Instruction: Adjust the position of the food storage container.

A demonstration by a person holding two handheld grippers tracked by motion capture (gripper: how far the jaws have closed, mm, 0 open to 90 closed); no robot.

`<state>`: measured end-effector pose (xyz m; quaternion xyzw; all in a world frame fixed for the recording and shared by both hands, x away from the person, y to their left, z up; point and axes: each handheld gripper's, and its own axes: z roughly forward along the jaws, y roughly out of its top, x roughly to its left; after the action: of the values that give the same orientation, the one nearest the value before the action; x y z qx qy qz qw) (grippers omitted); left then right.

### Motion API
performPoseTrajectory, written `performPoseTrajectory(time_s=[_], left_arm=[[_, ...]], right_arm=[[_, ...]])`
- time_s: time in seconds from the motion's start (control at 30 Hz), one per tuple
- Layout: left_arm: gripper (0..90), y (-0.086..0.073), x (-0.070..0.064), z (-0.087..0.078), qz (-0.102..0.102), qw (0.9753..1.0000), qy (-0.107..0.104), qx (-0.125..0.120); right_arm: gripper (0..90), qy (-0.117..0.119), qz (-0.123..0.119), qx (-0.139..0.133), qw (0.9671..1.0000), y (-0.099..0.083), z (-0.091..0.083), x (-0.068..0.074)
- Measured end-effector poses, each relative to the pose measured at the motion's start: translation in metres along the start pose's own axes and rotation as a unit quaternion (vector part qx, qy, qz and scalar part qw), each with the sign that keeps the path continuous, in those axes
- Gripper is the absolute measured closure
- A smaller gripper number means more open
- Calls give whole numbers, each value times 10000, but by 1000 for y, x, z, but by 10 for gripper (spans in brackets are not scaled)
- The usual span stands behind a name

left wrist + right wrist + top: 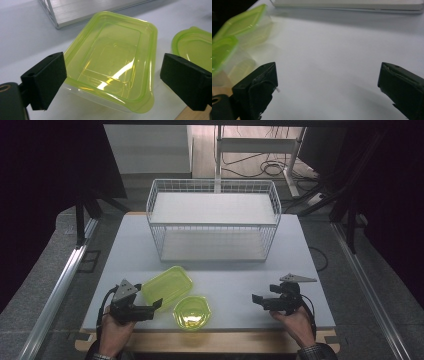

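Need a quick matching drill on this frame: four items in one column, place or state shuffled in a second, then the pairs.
1. rectangular container
2. round container
3. wire basket
4. right gripper

a. far half of the table, nothing in it
b. open over bare tabletop
c. in front of the left gripper, lid on
d. near table edge, between the two grippers

Pairs: 1-c, 2-d, 3-a, 4-b

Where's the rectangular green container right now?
In the high view, the rectangular green container sits front-left on the table, between the left tongs and the wire basket, beside the rounder green container.
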<state>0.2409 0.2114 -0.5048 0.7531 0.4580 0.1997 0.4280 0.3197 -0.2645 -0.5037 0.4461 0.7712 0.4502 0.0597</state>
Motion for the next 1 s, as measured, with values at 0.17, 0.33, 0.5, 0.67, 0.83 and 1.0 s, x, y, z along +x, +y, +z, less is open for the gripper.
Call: performPoseTrajectory(time_s=[0.17, 0.33, 0.5, 0.67, 0.83, 1.0], left_arm=[[37, -1, -1, 2, 58, 9999, 19, 86], [46, 0, -2, 0, 65, 10000, -65, 4], [87, 1, -4, -2, 133, 9999, -32, 31], [229, 3, -12, -6, 407, 9990, -176, 76], [483, 6, -21, -9, 579, 9971, -478, 92], [693, 4, -26, -12, 608, 9956, -711, 107]], right_arm=[[86, -80, -138, -7, 9999, 2, -2, 3], [117, -145, -227, 177, 9995, 2, 1, 6], [134, -122, -262, 210, 9994, 2, 2, 6], [141, -127, -295, 223, 9992, 1, 2, 6], [148, -132, -321, 250, 9991, 1, 2, 7], [148, -154, -382, 254, 9988, 1, 2, 7]])
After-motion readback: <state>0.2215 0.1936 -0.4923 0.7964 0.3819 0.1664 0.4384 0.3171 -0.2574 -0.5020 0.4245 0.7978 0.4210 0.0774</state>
